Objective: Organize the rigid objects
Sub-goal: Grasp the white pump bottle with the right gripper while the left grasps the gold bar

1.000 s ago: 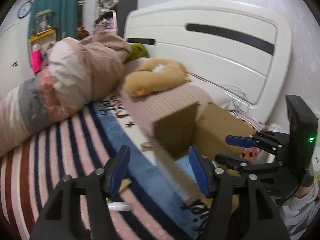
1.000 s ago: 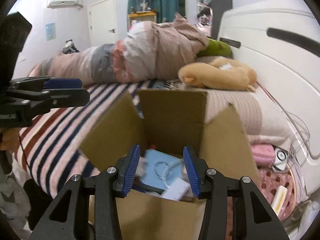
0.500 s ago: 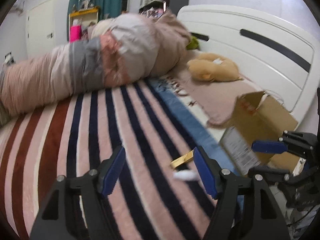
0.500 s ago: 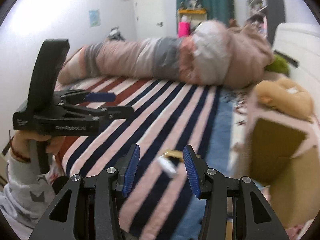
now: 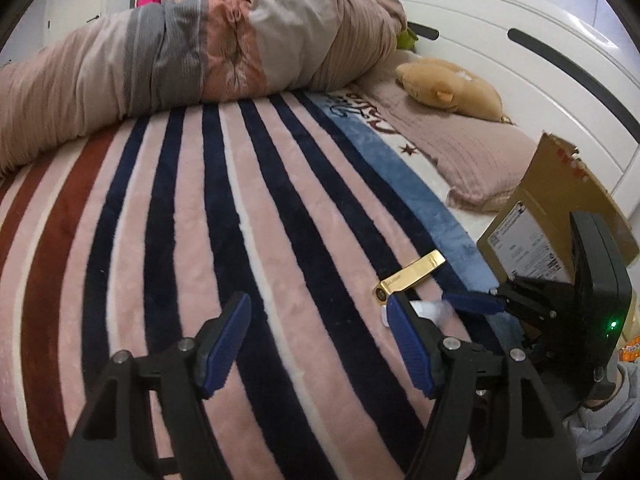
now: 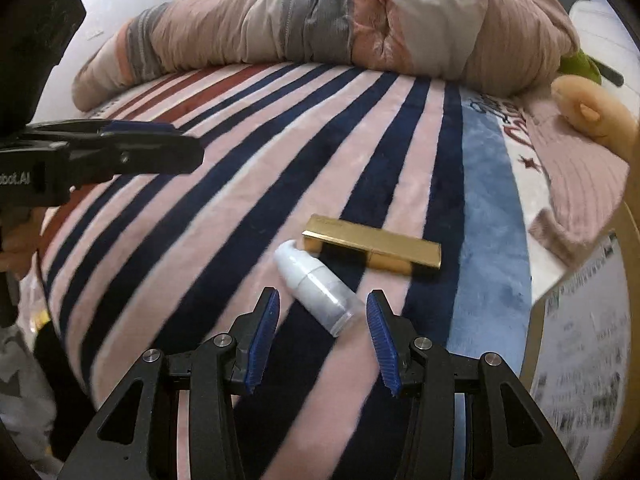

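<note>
On the bed (image 6: 240, 152), a white bottle (image 6: 316, 288) and gold case (image 6: 372, 248) remain unboxed; your right tongs (image 6: 322, 330) gape narrowly, empty, left tongs (image 5: 320, 344) wide, empty.

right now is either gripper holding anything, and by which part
Nothing is held. The right gripper is open, its pads either side of the white bottle but not touching it. The left gripper is open over bare blanket.

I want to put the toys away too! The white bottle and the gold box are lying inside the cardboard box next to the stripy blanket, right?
Not quite. The white bottle and the gold box lie on the stripy blanket, not inside the cardboard box, which stands beside them. The right wrist view shows it.
</note>
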Tool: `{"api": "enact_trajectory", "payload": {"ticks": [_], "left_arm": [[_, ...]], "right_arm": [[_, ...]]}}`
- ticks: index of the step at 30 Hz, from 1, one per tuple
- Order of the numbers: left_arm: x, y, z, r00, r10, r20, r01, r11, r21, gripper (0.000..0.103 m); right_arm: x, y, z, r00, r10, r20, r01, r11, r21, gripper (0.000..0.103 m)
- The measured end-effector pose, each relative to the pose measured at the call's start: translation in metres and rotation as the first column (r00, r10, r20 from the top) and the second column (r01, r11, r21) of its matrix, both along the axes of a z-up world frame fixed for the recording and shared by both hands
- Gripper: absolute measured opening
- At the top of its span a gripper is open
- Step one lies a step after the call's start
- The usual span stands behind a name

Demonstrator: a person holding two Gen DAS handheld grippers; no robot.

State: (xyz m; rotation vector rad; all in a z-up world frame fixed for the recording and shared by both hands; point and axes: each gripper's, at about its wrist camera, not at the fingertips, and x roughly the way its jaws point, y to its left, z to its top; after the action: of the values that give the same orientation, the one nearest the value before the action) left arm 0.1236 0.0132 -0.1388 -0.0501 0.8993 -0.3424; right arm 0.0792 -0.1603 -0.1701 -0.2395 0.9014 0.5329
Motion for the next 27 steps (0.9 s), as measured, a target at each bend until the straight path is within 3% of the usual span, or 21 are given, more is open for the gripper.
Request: {"api": "enact_trajectory", "payload": {"ticks": [7, 10, 12, 20, 24, 27], "left_arm": [[0.005, -0.003, -0.006, 1.0, 0.001, -0.019, -0.001, 1.0, 0.002, 0.067], [0.004, -0.002, -0.004, 1.0, 0.006, -0.02, -0.006, 1.0, 0.001, 0.067], [0.003, -0.002, -0.003, 1.0, 0.008, -0.021, -0.008, 1.0, 0.003, 0.067], [-0.001, 0.002, -0.001, 1.0, 0.017, -0.019, -0.017, 1.0, 0.012, 0.067], [-0.003, 0.004, 0.001, 1.0, 0.022, -0.018, -0.022, 1.0, 0.013, 0.067], [-0.003, 0.004, 0.002, 0.999, 0.026, -0.019, -0.026, 1.0, 0.015, 0.067]], "right_arm": [[0.009, -0.001, -0.007, 0.999, 0.031, 0.017, -0.031, 1.0, 0.007, 0.042], [0.014, 0.001, -0.007, 0.999, 0.038, 0.03, -0.039, 0.999, 0.014, 0.051], [0.018, 0.003, -0.009, 0.998, 0.054, 0.036, -0.055, 0.998, 0.021, 0.051], [0.01, 0.009, -0.004, 0.977, 0.19, -0.093, -0.173, 0.971, 0.166, 0.046], [0.017, 0.02, -0.007, 0.984, 0.165, -0.064, -0.156, 0.98, 0.124, 0.045], [0.025, 0.029, -0.012, 0.986, 0.147, -0.084, -0.139, 0.986, 0.096, 0.02]]}}
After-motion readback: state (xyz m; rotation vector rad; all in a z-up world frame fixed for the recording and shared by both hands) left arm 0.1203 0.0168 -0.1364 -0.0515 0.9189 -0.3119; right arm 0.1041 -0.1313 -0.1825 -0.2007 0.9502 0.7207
